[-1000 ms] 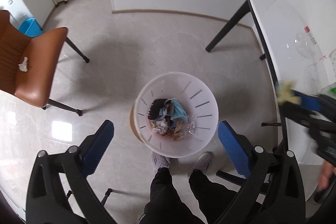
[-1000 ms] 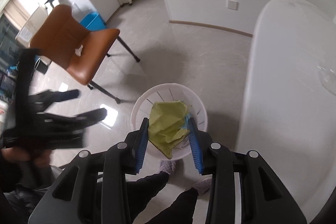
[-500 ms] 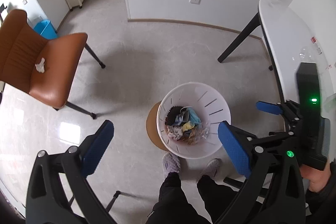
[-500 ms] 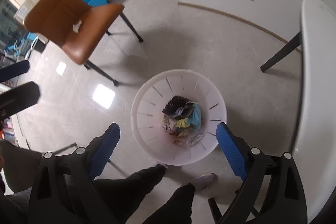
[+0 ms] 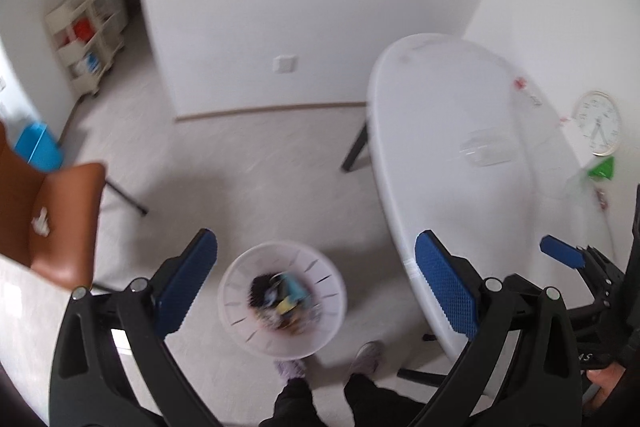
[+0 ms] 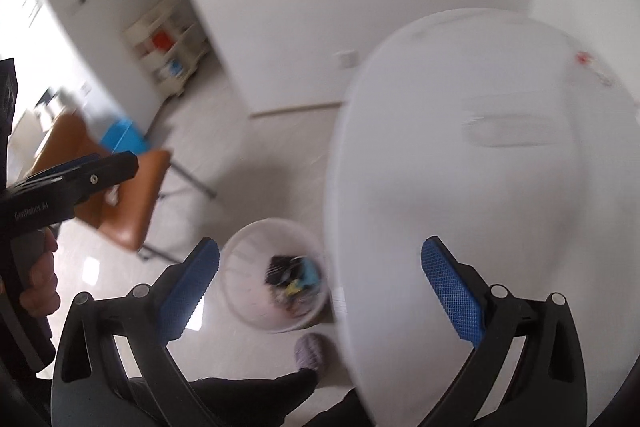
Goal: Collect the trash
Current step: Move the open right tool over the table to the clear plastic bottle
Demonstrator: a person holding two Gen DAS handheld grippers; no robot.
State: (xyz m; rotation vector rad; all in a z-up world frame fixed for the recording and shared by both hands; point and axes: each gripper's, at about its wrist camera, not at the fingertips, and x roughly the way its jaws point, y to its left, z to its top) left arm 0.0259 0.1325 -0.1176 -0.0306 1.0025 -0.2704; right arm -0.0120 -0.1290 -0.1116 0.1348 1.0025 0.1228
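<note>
Left wrist view, left to right. A brown chair stands at the left edge with a white crumpled scrap on its seat. A blue bin sits behind the chair, and a cream shelf cart stands against the far wall. The left gripper has its jaws wide apart and holds nothing. Below and between its blue pads stands the white basket on the floor, with mixed trash inside: dark, blue and yellow pieces, blurred. The person's shoes are just beside the basket's near rim. To the right is the white table, carrying a clear plastic piece. A clock and a green item lie near the table's right edge. The right gripper's blue pad shows at the far right.

Right wrist view, left to right. The left gripper's body is at the left edge, gripped by a hand. The chair and cart lie beyond it. The right gripper has its jaws wide apart and holds nothing. The basket stands between the pads, left of the table edge. The table fills the right half, heavily blurred.
</note>
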